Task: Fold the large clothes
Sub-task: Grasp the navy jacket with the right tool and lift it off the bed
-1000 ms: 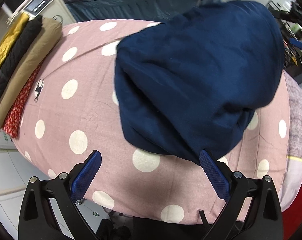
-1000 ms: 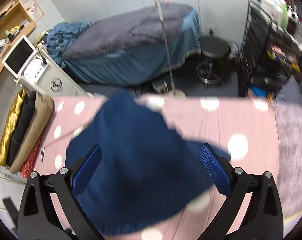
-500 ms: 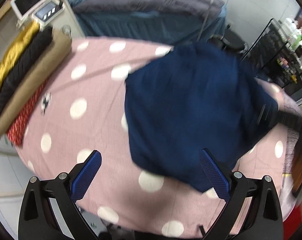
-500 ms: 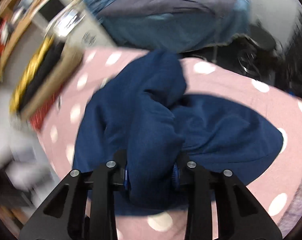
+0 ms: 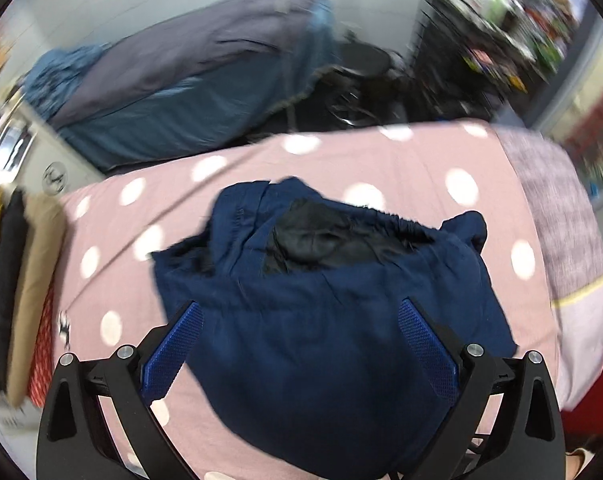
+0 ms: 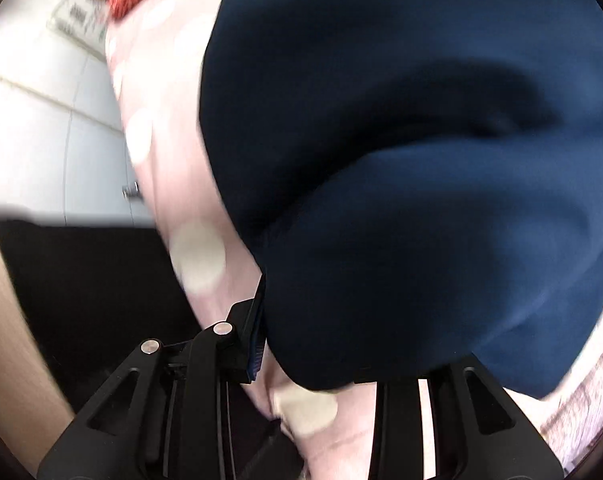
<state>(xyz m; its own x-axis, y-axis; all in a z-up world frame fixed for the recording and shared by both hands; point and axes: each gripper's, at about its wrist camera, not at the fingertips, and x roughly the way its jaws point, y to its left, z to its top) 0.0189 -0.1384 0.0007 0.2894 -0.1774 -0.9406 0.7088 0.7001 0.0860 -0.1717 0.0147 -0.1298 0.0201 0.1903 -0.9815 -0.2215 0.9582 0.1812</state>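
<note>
we see a navy garment (image 5: 333, 320) bunched in a heap on the pink polka-dot bed cover (image 5: 421, 160), roughly mid-cover, with a black lining patch (image 5: 321, 240) showing at its far edge. the left hand-held gripper (image 5: 299, 344) hangs above the near part of the heap, jaws spread wide, blue pads either side of the cloth and not pressing it. in the right wrist view the right hand-held gripper (image 6: 313, 344) has its jaws drawn in narrow and clamped on a thick fold of the same navy garment (image 6: 421, 160); only the left blue pad shows, the other is buried under fabric. the fold sits at the near edge of the cover (image 6: 197, 256), with white floor tiles (image 6: 41, 120) beyond the edge. a stack of folded clothes (image 5: 17, 280) in yellow, black, tan and red lies at the left end of the cover, well apart from the navy heap. a blue-covered bed (image 5: 181, 92) and a dark rack (image 5: 481, 48) stand blurred in the background.
</note>
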